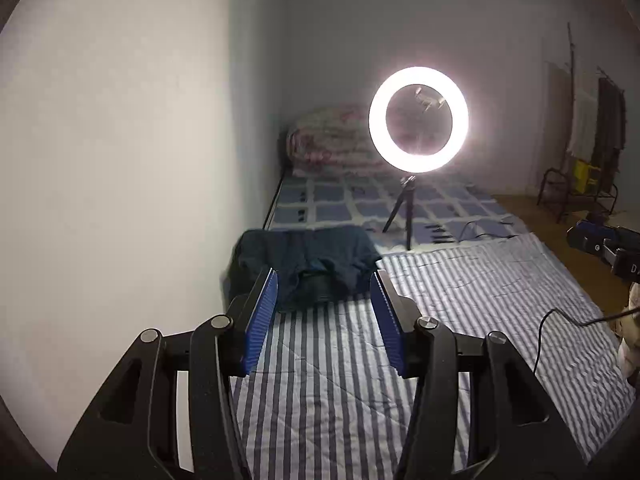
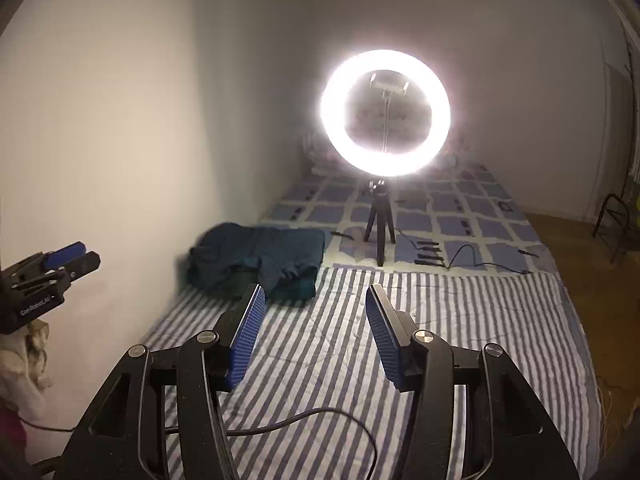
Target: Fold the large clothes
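A dark teal garment point(image 1: 308, 264) lies folded into a rough, rumpled rectangle on the striped sheet point(image 1: 460, 292), close to the wall on the left. My left gripper point(image 1: 324, 286) hovers above the sheet just short of the garment, open, with nothing between its blue pads point(image 1: 262, 312). In the right wrist view the same garment point(image 2: 260, 256) lies ahead and to the left. My right gripper point(image 2: 316, 296) is also open and empty above the striped sheet point(image 2: 460, 340). Each gripper shows in the other's view, the left gripper point(image 2: 90, 254) at the left edge and the right gripper point(image 1: 580, 236) at the right edge.
A lit ring light point(image 2: 384, 112) on a small tripod point(image 2: 378, 232) stands on the checked bedding point(image 2: 460, 208) behind the garment, with cables point(image 2: 468, 256) beside it. A rolled quilt point(image 1: 328, 140) lies at the far end. A black cable point(image 2: 320, 420) crosses the sheet near me. Wooden floor point(image 2: 592, 248) runs along the right.
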The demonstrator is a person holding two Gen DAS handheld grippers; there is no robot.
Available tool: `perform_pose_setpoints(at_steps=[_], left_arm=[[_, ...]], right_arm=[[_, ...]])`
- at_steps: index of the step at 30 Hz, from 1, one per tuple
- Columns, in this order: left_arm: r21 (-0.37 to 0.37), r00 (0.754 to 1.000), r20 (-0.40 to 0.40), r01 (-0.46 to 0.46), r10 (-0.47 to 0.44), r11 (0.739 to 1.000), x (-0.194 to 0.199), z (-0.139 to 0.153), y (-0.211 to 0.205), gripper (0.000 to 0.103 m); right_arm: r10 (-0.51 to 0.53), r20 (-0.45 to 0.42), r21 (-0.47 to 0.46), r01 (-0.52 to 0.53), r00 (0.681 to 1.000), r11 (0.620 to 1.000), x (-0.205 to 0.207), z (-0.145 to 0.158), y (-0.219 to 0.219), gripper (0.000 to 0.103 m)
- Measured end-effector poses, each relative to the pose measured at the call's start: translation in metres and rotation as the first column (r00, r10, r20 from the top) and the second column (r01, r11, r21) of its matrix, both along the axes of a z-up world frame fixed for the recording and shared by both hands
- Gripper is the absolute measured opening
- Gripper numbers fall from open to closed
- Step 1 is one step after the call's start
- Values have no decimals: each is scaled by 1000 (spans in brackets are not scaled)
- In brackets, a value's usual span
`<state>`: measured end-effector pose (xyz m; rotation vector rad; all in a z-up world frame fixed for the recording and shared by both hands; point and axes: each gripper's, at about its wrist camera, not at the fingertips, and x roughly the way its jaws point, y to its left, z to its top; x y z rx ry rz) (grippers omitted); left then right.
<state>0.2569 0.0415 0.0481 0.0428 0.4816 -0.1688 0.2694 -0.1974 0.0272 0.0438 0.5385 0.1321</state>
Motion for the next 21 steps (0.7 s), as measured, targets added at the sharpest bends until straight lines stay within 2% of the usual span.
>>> perform_pose_setpoints(at_steps=[2, 5, 11, 15, 17, 21], left_arm=[[15, 999, 40, 12, -12, 1000, -42, 27, 0, 52], [2, 995, 88, 38, -38, 999, -91, 61, 2, 59], [-31, 981, 177, 80, -73, 996, -186, 125, 11, 59], [-41, 970, 226, 106, -94, 994, -229, 154, 16, 61], [-42, 963, 249, 113, -99, 993, -246, 167, 19, 67], [-64, 959, 257, 144, -123, 987, -261, 181, 25, 68]], right_arm=[[-9, 40, 4, 9, 999, 1000, -41, 20, -11, 52], [-14, 89, -5, 15, 996, 1000, -94, 43, -24, 59], [-26, 187, -77, 41, 982, 996, -198, 88, -36, 62], [-25, 238, -131, 58, 971, 990, -240, 112, -33, 65], [-38, 266, -136, 77, 963, 988, -257, 128, -32, 65], [-40, 287, -151, 86, 957, 985, -272, 150, -26, 66]])
